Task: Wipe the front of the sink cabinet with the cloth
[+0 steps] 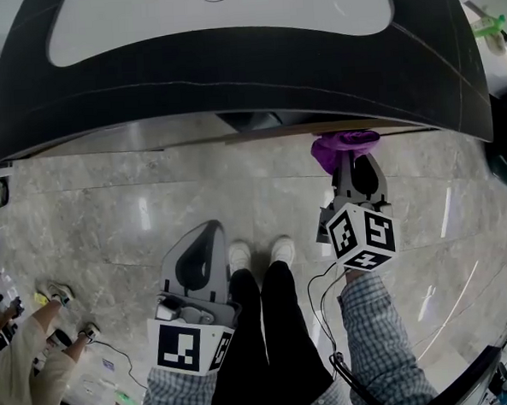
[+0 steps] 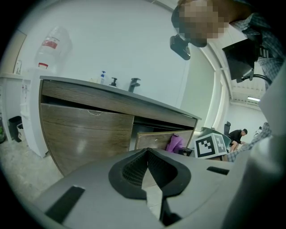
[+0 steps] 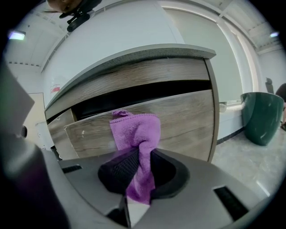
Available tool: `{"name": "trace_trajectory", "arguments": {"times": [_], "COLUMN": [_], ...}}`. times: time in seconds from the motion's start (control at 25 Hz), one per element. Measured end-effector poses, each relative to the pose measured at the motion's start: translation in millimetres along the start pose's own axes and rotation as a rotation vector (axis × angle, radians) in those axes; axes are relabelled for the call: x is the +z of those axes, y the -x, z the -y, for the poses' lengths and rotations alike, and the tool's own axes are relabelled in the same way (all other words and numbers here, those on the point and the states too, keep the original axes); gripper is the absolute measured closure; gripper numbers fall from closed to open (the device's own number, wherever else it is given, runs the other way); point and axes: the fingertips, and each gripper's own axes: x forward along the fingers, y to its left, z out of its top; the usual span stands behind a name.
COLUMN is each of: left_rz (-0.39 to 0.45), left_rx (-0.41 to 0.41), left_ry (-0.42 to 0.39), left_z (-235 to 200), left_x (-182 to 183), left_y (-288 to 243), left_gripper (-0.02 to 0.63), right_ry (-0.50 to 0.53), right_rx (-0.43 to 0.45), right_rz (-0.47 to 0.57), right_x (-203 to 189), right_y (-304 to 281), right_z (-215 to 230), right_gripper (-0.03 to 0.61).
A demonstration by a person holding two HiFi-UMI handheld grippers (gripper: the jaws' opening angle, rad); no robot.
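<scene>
A purple cloth (image 3: 136,134) is clamped in my right gripper (image 3: 142,154), whose jaws are shut on it. The cloth presses against the wooden front of a part-open lower drawer (image 3: 178,120) of the sink cabinet. From the head camera the cloth (image 1: 342,146) shows just under the dark counter edge (image 1: 229,79), ahead of the right gripper (image 1: 354,170). My left gripper (image 1: 206,243) hangs lower, away from the cabinet, jaws shut on nothing. In the left gripper view its jaws (image 2: 146,154) face the wooden cabinet front (image 2: 85,134), and the cloth (image 2: 174,143) shows farther right.
A white basin (image 1: 217,20) sits in the counter above. A green bin (image 3: 261,116) stands right of the cabinet. A tap and bottles (image 2: 118,82) stand on the counter. The person's shoes (image 1: 258,253) are on the marble floor; another person's arm (image 1: 27,352) is at lower left.
</scene>
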Motion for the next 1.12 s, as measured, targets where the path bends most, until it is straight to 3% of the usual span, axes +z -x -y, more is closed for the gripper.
{"name": "trace_trajectory", "arguments": {"times": [0.6,0.84,1.12], "left_rz": [0.010,0.006,0.007], "left_rx": [0.039,0.057,0.079], "left_ry": [0.014,0.025,0.026], "left_z": [-29.6,-44.1,-49.4], "left_x": [-11.3,-19.8,-23.4], "left_y": [27.2,32.0,33.2], "left_gripper": [0.603,0.603,0.603], "right_ry": [0.040,0.184,0.253], "right_rx": [0.141,0.211,0.282], "right_rz": [-0.011,-0.024,-0.023], "right_x": [-22.3,-35.9,-46.5], "right_y": [-0.2,-5.1,-8.5], "right_z": [-81.7,-122.1,-149.5], "right_gripper": [0.503,0.503,0.503]}}
